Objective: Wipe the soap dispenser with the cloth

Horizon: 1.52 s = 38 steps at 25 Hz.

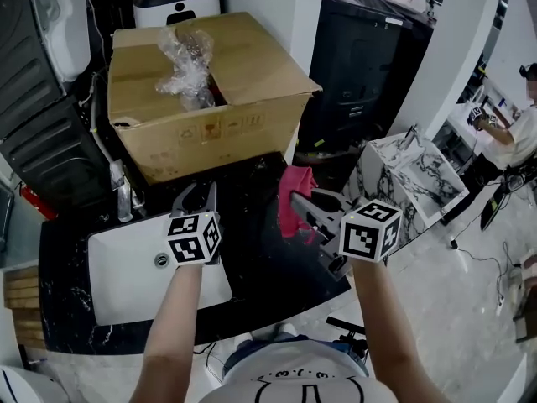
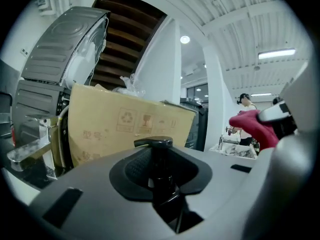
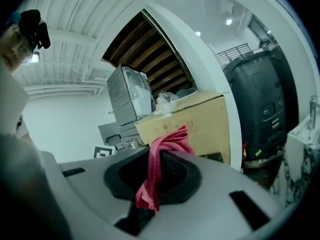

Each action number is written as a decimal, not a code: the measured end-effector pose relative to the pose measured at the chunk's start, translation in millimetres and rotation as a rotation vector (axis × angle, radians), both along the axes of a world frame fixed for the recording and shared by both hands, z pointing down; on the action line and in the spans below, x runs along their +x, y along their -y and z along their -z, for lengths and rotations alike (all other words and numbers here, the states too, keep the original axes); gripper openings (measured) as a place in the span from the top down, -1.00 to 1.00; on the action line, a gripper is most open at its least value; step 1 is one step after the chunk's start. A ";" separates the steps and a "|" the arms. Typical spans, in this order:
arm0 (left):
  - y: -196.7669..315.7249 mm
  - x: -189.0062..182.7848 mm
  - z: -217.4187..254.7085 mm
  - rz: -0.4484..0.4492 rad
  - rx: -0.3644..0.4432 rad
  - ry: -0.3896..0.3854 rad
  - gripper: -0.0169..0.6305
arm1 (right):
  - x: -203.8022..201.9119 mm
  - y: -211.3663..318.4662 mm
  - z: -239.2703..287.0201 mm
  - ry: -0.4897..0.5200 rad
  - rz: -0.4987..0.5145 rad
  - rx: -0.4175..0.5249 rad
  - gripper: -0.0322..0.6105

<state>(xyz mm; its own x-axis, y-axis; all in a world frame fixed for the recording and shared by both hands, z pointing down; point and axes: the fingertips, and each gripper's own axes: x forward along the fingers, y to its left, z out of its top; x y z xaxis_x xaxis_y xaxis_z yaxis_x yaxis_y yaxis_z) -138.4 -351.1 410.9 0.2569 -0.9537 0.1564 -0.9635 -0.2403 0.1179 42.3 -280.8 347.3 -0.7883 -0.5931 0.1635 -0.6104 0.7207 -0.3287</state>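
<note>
A black soap dispenser pump head (image 2: 153, 145) stands upright between the jaws of my left gripper (image 2: 156, 170), which is shut on its neck. In the head view the left gripper (image 1: 197, 195) is held over the black counter beside the sink, and the dark dispenser is hard to make out there. My right gripper (image 1: 302, 201) is a short way to its right, shut on a pink-red cloth (image 1: 294, 198) that hangs bunched from its tips. In the right gripper view the cloth (image 3: 162, 151) drapes down between the right gripper's (image 3: 152, 176) pads. Cloth and dispenser are apart.
A large open cardboard box (image 1: 226, 99) with crumpled plastic wrap (image 1: 186, 70) stands at the back of the black counter (image 1: 260, 259). A white sink (image 1: 126, 288) with a chrome faucet (image 1: 123, 193) lies at left. A marble basin (image 1: 415, 175) and a person (image 1: 513, 137) are at right.
</note>
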 end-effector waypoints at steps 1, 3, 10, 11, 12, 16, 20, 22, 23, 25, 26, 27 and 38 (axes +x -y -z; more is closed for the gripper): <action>9.4 -1.0 -5.1 0.013 -0.016 -0.001 0.66 | 4.1 1.1 -2.8 -0.007 -0.009 -0.006 0.74; 28.1 -0.7 -14.3 0.038 -0.030 0.018 0.66 | 12.9 4.8 -7.7 -0.028 -0.029 -0.014 0.74; 65.6 1.3 -43.0 0.097 0.038 0.135 0.66 | 39.7 8.9 -8.8 -0.020 -0.089 -0.024 0.74; 67.1 1.2 -44.1 0.098 0.046 0.137 0.65 | 45.1 8.7 -7.8 -0.016 -0.097 -0.025 0.74; 69.9 1.4 -44.0 0.098 0.053 0.136 0.65 | 50.8 9.5 -6.1 -0.015 -0.105 -0.022 0.74; 84.4 -0.5 -45.4 0.094 0.046 0.130 0.65 | 61.8 14.3 -2.8 -0.018 -0.123 -0.015 0.74; 84.6 -0.9 -46.5 0.081 0.010 0.122 0.64 | 58.8 10.9 -8.1 -0.022 -0.105 -0.028 0.74; 82.6 -1.7 -48.4 0.092 -0.022 0.112 0.61 | 57.7 8.2 -8.6 -0.018 -0.092 -0.033 0.74; 81.7 -4.4 -49.9 0.102 -0.048 0.098 0.46 | 56.9 7.1 -7.7 -0.015 -0.084 -0.034 0.74; 78.6 -9.3 -53.6 0.102 -0.106 0.062 -0.10 | 55.2 5.6 -4.4 -0.005 -0.068 -0.031 0.74; 75.3 -10.7 -54.6 0.094 -0.123 0.059 -0.11 | 54.4 5.1 -2.9 0.002 -0.061 -0.029 0.74; 70.8 -11.5 -54.6 0.083 -0.130 0.067 -0.13 | 53.5 4.7 -1.8 0.008 -0.055 -0.027 0.74; -10.2 -31.7 10.9 0.031 -0.021 0.038 -0.16 | 30.6 7.6 9.4 0.058 -0.017 0.030 0.74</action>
